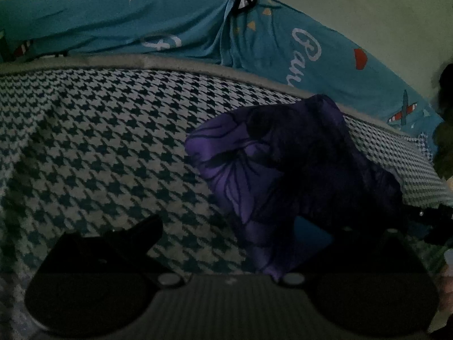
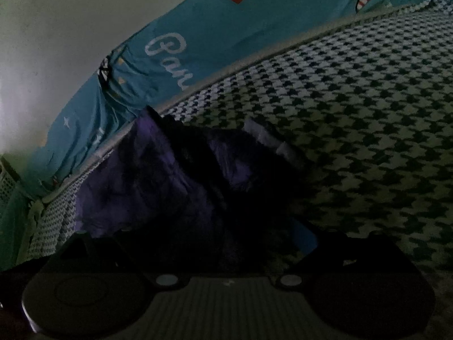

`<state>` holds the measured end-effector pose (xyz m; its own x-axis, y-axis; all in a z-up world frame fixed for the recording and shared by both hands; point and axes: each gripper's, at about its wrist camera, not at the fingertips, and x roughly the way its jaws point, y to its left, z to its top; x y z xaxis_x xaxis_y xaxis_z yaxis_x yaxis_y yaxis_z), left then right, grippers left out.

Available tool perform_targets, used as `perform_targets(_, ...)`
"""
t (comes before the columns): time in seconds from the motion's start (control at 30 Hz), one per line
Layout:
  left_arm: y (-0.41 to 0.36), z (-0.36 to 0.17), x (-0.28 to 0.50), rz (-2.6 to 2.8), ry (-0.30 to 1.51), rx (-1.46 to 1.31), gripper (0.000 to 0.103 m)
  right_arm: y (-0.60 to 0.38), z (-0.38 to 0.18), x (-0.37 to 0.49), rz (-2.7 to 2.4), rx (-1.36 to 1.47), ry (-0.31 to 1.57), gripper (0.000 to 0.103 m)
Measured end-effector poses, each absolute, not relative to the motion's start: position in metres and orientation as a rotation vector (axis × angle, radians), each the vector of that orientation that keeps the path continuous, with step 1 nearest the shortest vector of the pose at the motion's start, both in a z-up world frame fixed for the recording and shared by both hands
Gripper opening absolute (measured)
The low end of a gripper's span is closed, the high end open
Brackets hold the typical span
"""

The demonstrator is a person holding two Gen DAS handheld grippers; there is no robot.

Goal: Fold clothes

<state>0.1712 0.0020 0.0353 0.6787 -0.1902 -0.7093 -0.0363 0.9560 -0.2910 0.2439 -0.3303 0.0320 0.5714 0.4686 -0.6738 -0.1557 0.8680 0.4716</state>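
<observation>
One purple garment (image 1: 271, 170) is lying bunched on one houndstooth blanket (image 1: 99, 147); one blue printed sheet (image 1: 175, 19) is running behind it, and two grippers, left (image 1: 226, 240) and right (image 2: 226, 243), are showing.

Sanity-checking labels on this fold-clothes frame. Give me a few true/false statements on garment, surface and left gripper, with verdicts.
1. The dark purple patterned garment lies on a black-and-white houndstooth blanket. True.
2. The garment is folded into a neat flat square. False: it is bunched up and crumpled.
3. A teal printed sheet with white script lettering lies beyond the blanket's far edge. True.
4. The left gripper has its fingers closed together. False: the fingers stand wide apart.
5. The blanket is plain red. False: it is houndstooth.
</observation>
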Motion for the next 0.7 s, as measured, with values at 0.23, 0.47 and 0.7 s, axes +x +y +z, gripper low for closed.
perform_targets(0.23, 0.003, 0.025, 0.188, -0.119, 0.854, -0.332, 0.103, -0.322, 0.029, 0.250, 0.428, 0.384, 0.883, 0.093)
perform_targets(0.47, -0.001, 0.024, 0.200, -0.165, 0.861, -0.321, 0.103, -0.310, 0.028, 0.258, 0.473, 0.339, 0.868, 0.094)
perform_targets(0.7, -0.009, 0.022, 0.210, -0.186, 0.859, -0.301, 0.103, -0.302, 0.026, 0.265, 0.520, 0.344, 0.850, 0.093)
